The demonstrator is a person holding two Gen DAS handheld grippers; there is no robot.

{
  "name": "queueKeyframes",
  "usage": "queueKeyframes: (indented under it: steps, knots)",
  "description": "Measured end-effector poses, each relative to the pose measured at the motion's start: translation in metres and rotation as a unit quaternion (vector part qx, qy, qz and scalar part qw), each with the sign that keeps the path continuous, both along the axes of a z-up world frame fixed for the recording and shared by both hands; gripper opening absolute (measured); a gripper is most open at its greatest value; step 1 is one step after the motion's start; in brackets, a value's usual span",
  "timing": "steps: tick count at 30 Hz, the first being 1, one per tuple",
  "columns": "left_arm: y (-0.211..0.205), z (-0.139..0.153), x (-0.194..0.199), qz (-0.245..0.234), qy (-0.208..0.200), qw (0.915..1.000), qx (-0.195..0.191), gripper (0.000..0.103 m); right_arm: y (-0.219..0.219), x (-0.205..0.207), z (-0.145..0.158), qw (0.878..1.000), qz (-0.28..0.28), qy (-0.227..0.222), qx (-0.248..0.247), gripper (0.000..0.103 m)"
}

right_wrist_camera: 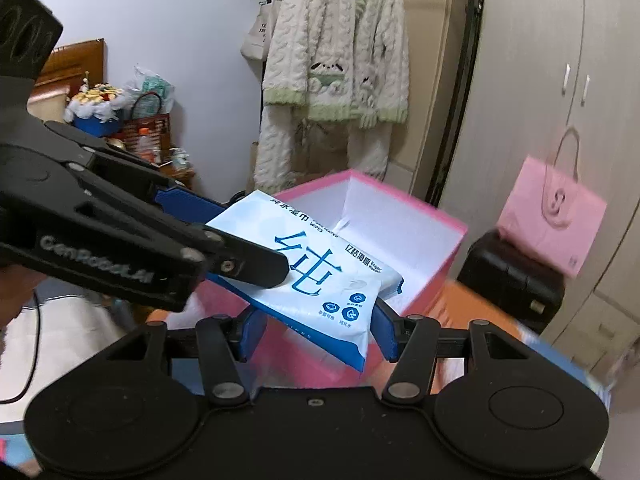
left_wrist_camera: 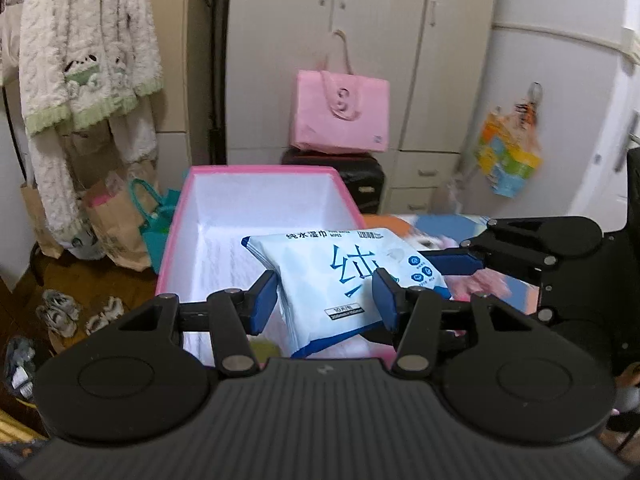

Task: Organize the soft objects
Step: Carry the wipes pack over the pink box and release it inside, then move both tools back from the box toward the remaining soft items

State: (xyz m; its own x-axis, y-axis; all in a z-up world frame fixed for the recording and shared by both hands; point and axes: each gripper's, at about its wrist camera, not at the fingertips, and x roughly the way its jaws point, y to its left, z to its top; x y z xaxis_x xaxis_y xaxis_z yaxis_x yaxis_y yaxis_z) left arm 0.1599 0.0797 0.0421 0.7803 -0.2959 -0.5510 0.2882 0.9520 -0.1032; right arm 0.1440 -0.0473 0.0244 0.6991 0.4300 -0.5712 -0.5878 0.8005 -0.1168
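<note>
Right now I have both the left gripper (left_wrist_camera: 325,300) and right gripper (right_wrist_camera: 320,330) clamped on the wet-wipes pack (left_wrist_camera: 340,276), above the pink box (left_wrist_camera: 264,172).

Pack: we see the wipes pack (left_wrist_camera: 336,280) over the open box (left_wrist_camera: 224,216), above its near right part.
Left gripper (left_wrist_camera: 325,300): on the pack's near end.
Right gripper (right_wrist_camera: 320,330): on the pack's right end.
Behind the box: a suitcase (left_wrist_camera: 360,176), with a tote bag (left_wrist_camera: 342,114) on top.
Left of the box: paper bags (left_wrist_camera: 116,220) on the floor.
</note>
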Motion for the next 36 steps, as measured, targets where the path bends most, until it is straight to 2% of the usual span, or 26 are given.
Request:
queueKeyframes:
  steps: [5,10,15,19,24,27,29,31,36]
  knots:
    - [0.009,-0.011,0.046,0.014,0.019,0.9997,-0.002,0.049,0.006,0.059,-0.006,1.0,0.018,0.019,0.001,0.062]
    - [0.019,-0.03,0.082,0.027,0.047,0.9985,0.002,0.049,0.011,0.106,-0.026,0.998,0.051,0.03,-0.012,0.062]
    - [0.024,-0.046,0.104,0.03,0.077,0.9966,-0.003,0.049,0.019,0.125,-0.041,0.995,0.073,0.038,-0.048,0.062]
    - [0.025,-0.051,0.11,0.036,0.083,0.9959,0.007,0.05,0.025,0.135,-0.046,0.993,0.085,0.055,-0.066,0.062]
    - [0.022,-0.054,0.105,0.045,0.077,0.9954,0.036,0.052,0.029,0.143,-0.05,0.989,0.095,0.074,-0.083,0.064]
    - [0.017,-0.048,0.081,0.052,0.021,0.9951,0.082,0.059,0.027,0.138,-0.051,0.989,0.09,0.081,-0.085,0.065]
    - [0.018,-0.042,0.067,0.06,-0.003,0.9939,0.093,0.059,0.024,0.133,-0.049,0.989,0.094,0.084,-0.078,0.065]
    - [0.021,-0.034,0.058,0.059,-0.012,0.9941,0.09,0.061,0.021,0.127,-0.046,0.989,0.093,0.088,-0.076,0.065]
    - [0.031,-0.016,0.044,0.03,0.01,0.9982,0.05,0.062,0.018,0.109,-0.034,0.99,0.085,0.079,-0.079,0.065]
